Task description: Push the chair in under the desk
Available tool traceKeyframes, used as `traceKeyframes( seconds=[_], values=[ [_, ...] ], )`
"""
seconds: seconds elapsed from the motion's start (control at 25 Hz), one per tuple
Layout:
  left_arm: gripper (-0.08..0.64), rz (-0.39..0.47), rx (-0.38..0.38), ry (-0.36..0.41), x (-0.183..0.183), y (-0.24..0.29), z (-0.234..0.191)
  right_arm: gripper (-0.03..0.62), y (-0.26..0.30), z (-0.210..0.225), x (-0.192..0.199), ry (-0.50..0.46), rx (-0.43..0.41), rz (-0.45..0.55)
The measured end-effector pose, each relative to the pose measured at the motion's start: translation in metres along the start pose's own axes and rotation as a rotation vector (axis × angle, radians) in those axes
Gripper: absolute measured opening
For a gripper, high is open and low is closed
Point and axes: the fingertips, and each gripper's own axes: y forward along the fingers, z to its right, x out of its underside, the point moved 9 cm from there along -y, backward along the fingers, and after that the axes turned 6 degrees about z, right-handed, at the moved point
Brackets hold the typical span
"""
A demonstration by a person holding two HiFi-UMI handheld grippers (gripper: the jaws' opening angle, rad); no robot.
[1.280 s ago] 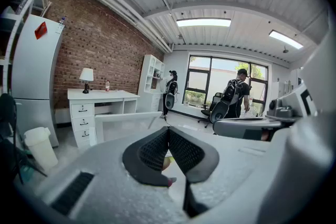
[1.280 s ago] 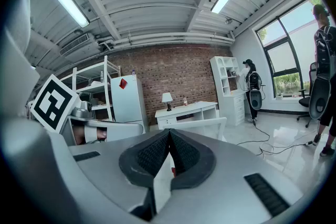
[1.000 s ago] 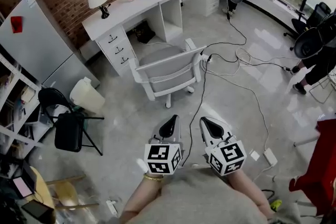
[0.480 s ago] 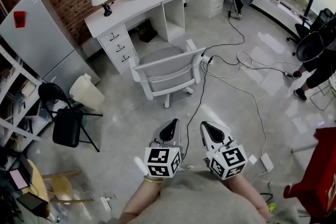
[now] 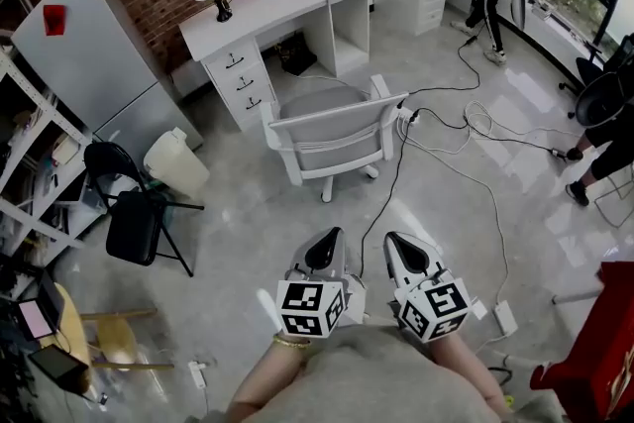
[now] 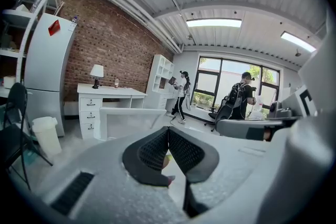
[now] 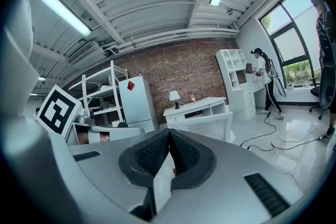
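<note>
Still early. Head view: vs a sec ago the desk point(image 5: 287, 0) and chair point(image 5: 332, 129) both sit shifted right in frame, so the viewpoint has moved, not the chair. It stands pulled out from the desk, back toward the person, well apart from both grippers; no push yet. Left gripper point(image 5: 323, 243) & right gripper point(image 5: 398, 245) hover side by side near the body.

Left gripper view: jaws pressed together, nothing between, chair back ahead.

Right gripper view: same, closed & empty.

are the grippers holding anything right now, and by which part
Nothing is held. The left gripper and right gripper are both shut on nothing, well short of the chair.
</note>
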Motion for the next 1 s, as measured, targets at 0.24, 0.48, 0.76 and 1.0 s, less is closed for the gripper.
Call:
traceKeyframes(
  seconds=[0.24, 0.48, 0.76, 1.0],
  values=[
    [0.011, 0.001, 0.015, 0.000, -0.007, 0.018, -0.020, 0.008, 0.021, 0.001, -0.003, -0.008, 0.016, 0.003],
    [0.011, 0.001, 0.039, -0.001, -0.017, 0.052, -0.033, 0.008, 0.044, 0.017, -0.011, -0.009, 0.054, 0.000],
    [0.011, 0.001, 0.038, 0.003, -0.026, 0.090, -0.053, 0.008, 0.086, 0.040, -0.018, -0.014, 0.056, -0.003],
    [0.011, 0.000, 0.024, -0.001, -0.035, 0.118, -0.078, 0.008, 0.124, 0.053, -0.025, -0.032, 0.047, -0.009]
  ],
)
